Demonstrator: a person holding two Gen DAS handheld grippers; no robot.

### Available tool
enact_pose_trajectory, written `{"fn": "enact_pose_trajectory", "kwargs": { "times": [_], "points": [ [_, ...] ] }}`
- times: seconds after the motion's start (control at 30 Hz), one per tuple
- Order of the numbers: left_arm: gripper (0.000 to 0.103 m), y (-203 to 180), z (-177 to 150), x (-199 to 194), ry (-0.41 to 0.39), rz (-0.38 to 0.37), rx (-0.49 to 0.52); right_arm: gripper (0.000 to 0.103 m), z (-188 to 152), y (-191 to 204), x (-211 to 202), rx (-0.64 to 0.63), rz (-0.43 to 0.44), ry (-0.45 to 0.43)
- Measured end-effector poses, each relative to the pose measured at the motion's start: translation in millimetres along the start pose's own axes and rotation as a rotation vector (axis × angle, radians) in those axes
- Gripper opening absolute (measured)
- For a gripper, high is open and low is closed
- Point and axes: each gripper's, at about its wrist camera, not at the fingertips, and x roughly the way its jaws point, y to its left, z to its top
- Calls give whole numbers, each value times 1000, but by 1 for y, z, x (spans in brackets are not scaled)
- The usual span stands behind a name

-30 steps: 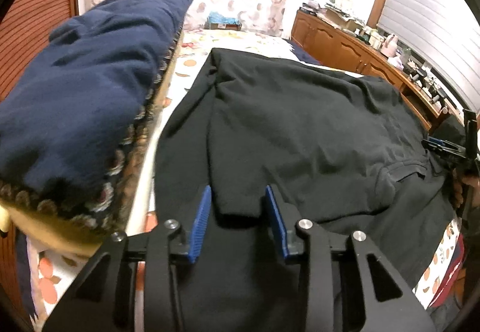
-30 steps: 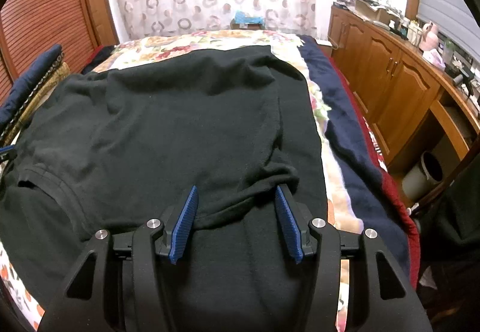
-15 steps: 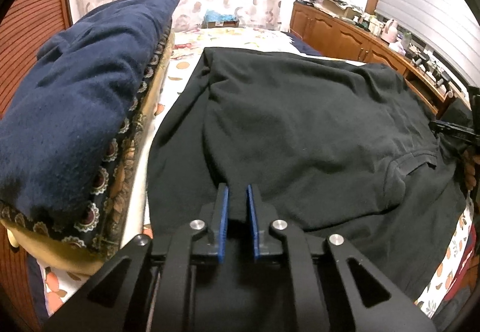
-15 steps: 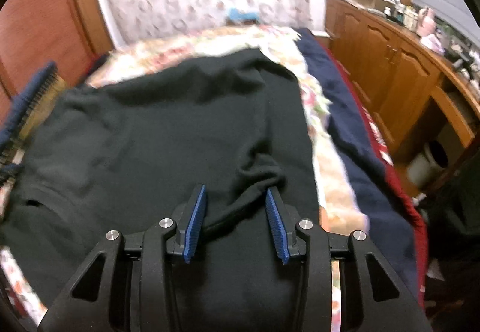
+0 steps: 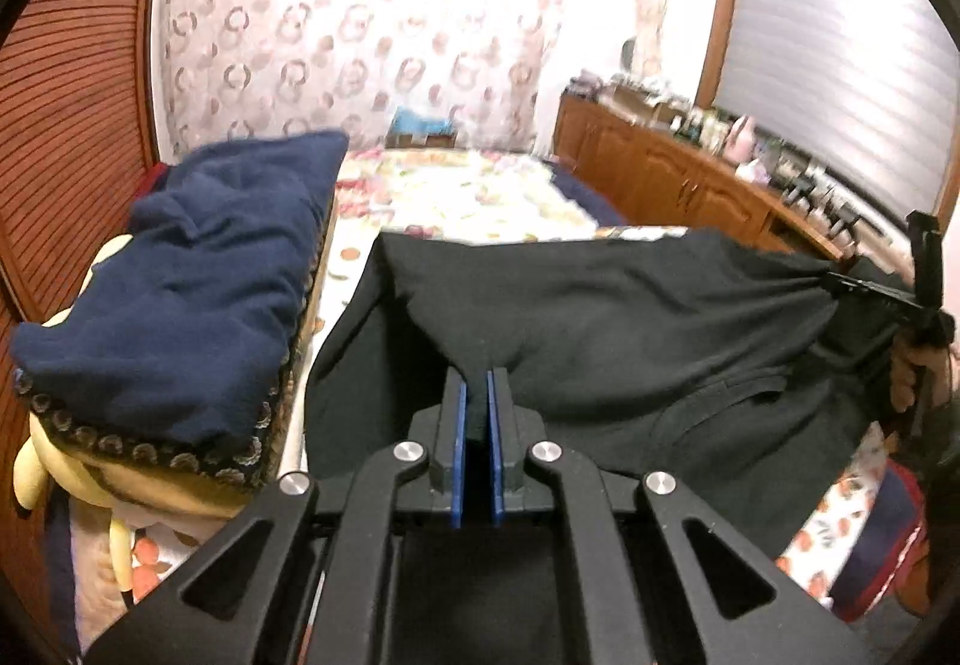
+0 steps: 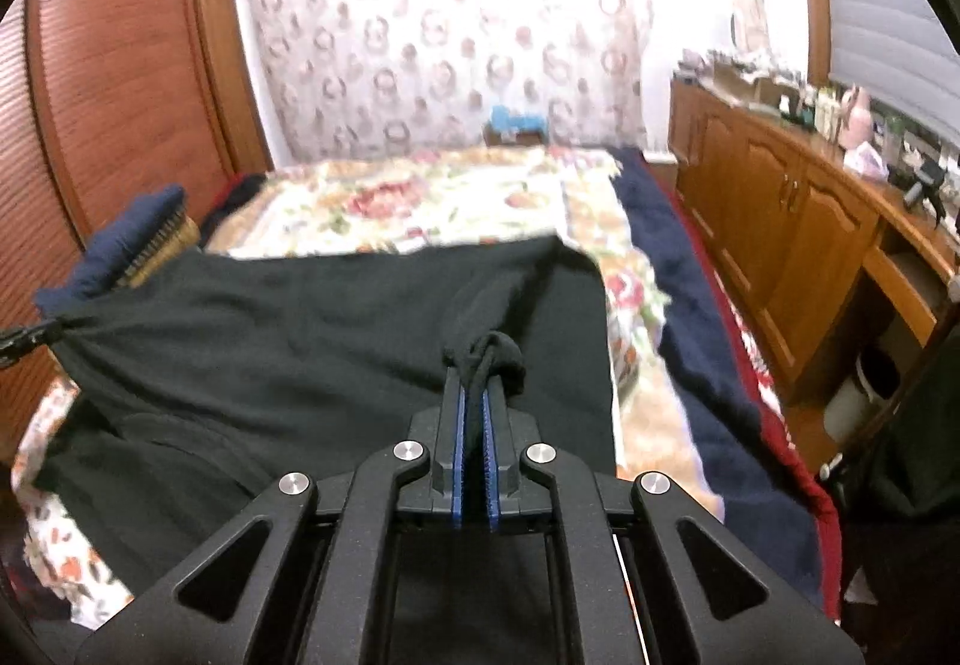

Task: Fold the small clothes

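Note:
A black shirt (image 5: 630, 317) lies on the bed and is lifted at its near edge; it also shows in the right wrist view (image 6: 288, 329). My left gripper (image 5: 475, 383) is shut on a pinch of the shirt's left part. My right gripper (image 6: 477, 383) is shut on a bunched fold of the shirt's right part. The cloth hangs stretched between the two grippers. The right gripper shows at the far right of the left wrist view (image 5: 864, 290), and the left one at the far left of the right wrist view (image 6: 24, 338).
The bed has a floral cover (image 6: 456, 203). A navy blanket on a pillow (image 5: 198, 293) lies to the left. A wooden sideboard (image 6: 798, 227) with several small items runs along the right. A wooden wardrobe (image 6: 120, 83) stands at the left.
Both grippers closed on the shirt, the left first, then the right. Both then lifted it, so its far edge pulled toward me and more floral cover shows.

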Motion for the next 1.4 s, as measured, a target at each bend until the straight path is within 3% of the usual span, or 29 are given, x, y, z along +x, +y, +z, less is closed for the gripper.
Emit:
{"fn": "enact_pose_trajectory", "kwargs": {
  "times": [0.2,0.4,0.7,1.03,1.1,1.17,1.4],
  "points": [
    [4,7,-8,-44,-43,-58,-36,2,9,1,-49,-14,32,-57],
    [4,11,-37,-69,-18,-44,-39,2,-12,2,-84,-33,42,-33],
    [5,6,-96,-40,129,29,-34,3,-82,-2,-51,-6,9,134],
    [10,7,-109,-34,175,28,-73,5,-96,-5,-45,-15,-6,155],
    [17,10,-109,-33,181,27,-70,5,-96,-4,-45,-20,-6,153],
    [33,13,-108,-34,185,54,-69,7,-95,-3,-44,-24,-11,153],
    [42,20,-110,-33,194,95,-68,22,-89,3,-54,-36,-24,116]
  ]
}}
